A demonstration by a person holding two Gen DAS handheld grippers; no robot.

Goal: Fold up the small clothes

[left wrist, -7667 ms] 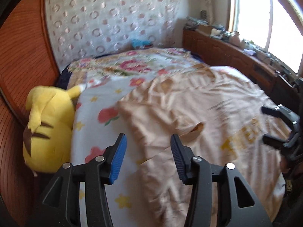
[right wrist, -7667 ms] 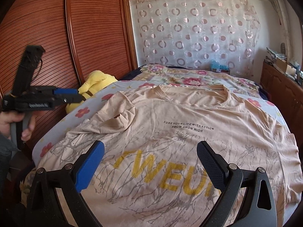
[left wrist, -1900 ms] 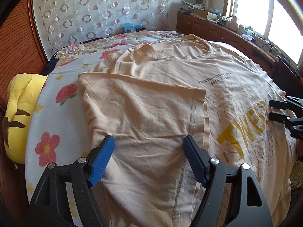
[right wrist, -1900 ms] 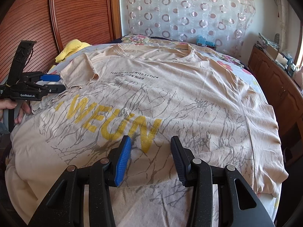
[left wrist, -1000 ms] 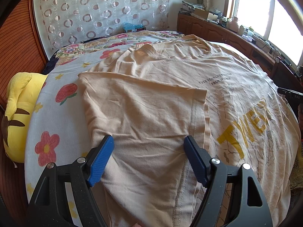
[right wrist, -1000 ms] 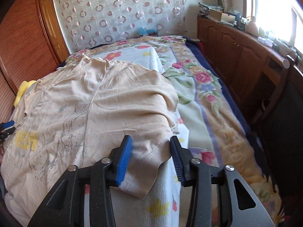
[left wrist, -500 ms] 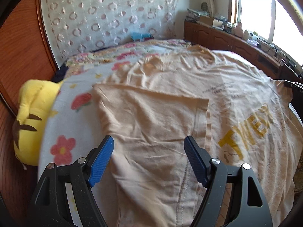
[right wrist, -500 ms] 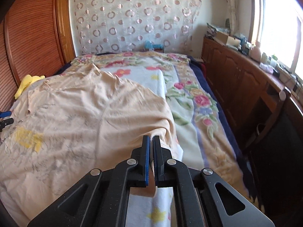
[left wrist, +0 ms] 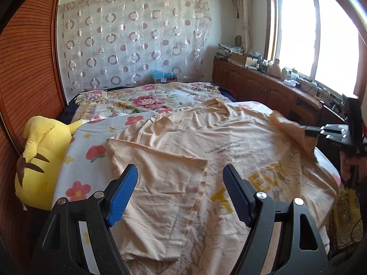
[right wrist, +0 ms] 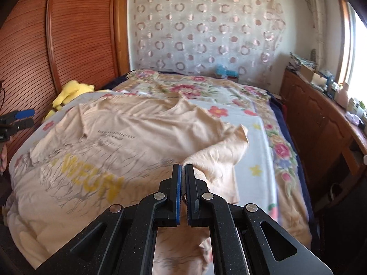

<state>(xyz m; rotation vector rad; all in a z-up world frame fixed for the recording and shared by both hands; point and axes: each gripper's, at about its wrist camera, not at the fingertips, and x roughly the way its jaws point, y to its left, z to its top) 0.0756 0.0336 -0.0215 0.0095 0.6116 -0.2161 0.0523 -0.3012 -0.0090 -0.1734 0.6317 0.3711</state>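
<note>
A beige T-shirt (left wrist: 229, 142) with yellow letters lies spread on the bed; its left side is folded inward over the front. My left gripper (left wrist: 181, 185) is open and empty, held above that folded flap. My right gripper (right wrist: 182, 167) is shut on the T-shirt's (right wrist: 128, 137) right sleeve edge and lifts it off the bed. In the left wrist view the right gripper (left wrist: 308, 131) shows at the far right, with the cloth pulled up to it. In the right wrist view the left gripper (right wrist: 20, 118) shows at the left edge.
A flowered bedsheet (left wrist: 142, 100) covers the bed. A yellow plush toy (left wrist: 36, 155) lies at the bed's left edge against a wooden wardrobe (right wrist: 75, 36). A wooden sideboard (right wrist: 321, 119) with clutter runs along the right under the window. A patterned curtain (left wrist: 128, 45) hangs behind.
My right gripper shut on the shirt's right sleeve edge and has lifted it, swinging toward the shirt's middle. My left gripper has risen a little and stays open.
</note>
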